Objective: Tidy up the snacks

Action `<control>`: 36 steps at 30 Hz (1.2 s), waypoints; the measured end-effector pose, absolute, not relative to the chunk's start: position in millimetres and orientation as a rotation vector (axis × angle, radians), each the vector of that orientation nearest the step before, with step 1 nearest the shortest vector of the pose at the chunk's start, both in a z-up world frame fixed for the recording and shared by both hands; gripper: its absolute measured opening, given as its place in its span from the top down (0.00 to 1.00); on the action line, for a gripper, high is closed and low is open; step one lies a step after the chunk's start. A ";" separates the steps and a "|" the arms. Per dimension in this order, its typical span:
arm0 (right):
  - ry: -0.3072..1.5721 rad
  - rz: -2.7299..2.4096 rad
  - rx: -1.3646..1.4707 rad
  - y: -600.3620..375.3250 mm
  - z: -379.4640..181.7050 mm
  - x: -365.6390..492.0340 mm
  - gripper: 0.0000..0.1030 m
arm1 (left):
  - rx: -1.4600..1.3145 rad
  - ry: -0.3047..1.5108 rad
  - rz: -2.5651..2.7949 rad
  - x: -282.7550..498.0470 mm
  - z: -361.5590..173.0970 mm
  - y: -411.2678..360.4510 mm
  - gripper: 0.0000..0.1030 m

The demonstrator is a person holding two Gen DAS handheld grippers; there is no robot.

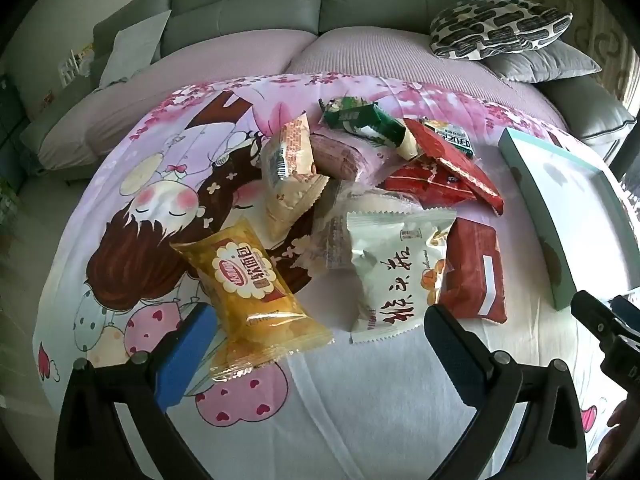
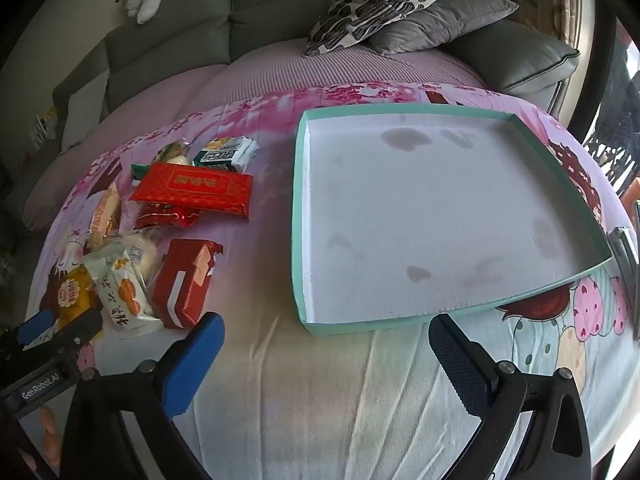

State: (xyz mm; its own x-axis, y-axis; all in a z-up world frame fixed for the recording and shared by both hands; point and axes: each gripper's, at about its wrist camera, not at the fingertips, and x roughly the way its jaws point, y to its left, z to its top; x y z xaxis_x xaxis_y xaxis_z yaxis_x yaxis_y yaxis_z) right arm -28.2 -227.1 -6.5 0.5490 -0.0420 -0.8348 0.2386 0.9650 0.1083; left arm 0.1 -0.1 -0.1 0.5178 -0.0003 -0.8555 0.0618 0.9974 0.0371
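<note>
A pile of snack packets lies on a cartoon-print cloth. In the left wrist view I see a yellow bread packet (image 1: 250, 280), a white packet with black script (image 1: 394, 272), a red packet (image 1: 474, 270), a cream packet (image 1: 290, 176) and a green packet (image 1: 360, 118). My left gripper (image 1: 320, 326) is open just before the yellow packet, holding nothing. A shallow teal tray (image 2: 298, 216) with a white floor sits to the right of the pile. My right gripper (image 2: 326, 338) is open at the tray's near edge. The red packet (image 2: 184, 284) lies left of it.
A grey sofa (image 1: 320, 4) with a patterned cushion (image 1: 500, 28) and a grey cushion (image 2: 440, 20) stands behind the cloth. A flat red packet (image 2: 194, 190) tops the far side of the pile. The other gripper (image 2: 60, 340) shows at the lower left of the right wrist view.
</note>
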 end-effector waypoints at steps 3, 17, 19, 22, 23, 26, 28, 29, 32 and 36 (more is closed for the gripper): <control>0.978 -0.167 0.219 -227.4 -6.6 -28.5 0.00 | 0.063 1.024 -0.037 0.0 -0.4 -0.4 0.00; 0.971 -0.169 0.217 -227.0 -6.0 -28.9 0.00 | 0.073 1.018 -0.042 -2.4 -1.6 -5.1 0.00; 0.971 -0.168 0.217 -227.6 -5.6 -28.7 0.00 | 0.076 1.019 -0.046 -1.6 0.5 -2.9 0.00; 0.969 -0.170 0.217 -227.7 -5.3 -29.2 0.00 | 0.069 1.013 -0.052 -1.9 1.2 -2.8 0.00; 0.969 -0.170 0.217 -227.7 -5.4 -29.2 0.00 | 0.068 1.011 -0.051 -2.1 1.3 -2.9 0.00; 0.971 -0.171 0.221 -228.0 -5.6 -29.3 0.00 | 0.071 1.004 -0.050 -2.2 1.4 -3.1 0.00; 0.972 -0.172 0.221 -228.9 -5.3 -29.1 0.00 | 0.070 1.008 -0.050 -2.1 1.7 -3.1 0.00; 0.972 -0.171 0.221 -229.0 -5.3 -29.1 0.00 | 0.070 1.009 -0.051 -2.0 1.8 -3.0 0.00; 0.973 -0.173 0.223 -229.8 -5.7 -29.3 0.00 | 0.064 1.009 -0.054 -1.7 1.9 -2.7 0.00; 0.976 -0.175 0.225 -230.5 -6.8 -29.0 0.00 | 0.069 1.007 -0.054 -0.9 2.6 -2.7 0.00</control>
State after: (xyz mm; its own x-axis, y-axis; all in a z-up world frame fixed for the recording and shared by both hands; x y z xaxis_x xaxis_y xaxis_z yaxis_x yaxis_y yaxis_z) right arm -29.0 -230.5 -6.8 0.5494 -0.0461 -0.8343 0.2470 0.9628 0.1095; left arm -0.9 -2.7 2.6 0.5338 -0.0129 -0.8455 0.0769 0.9965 0.0334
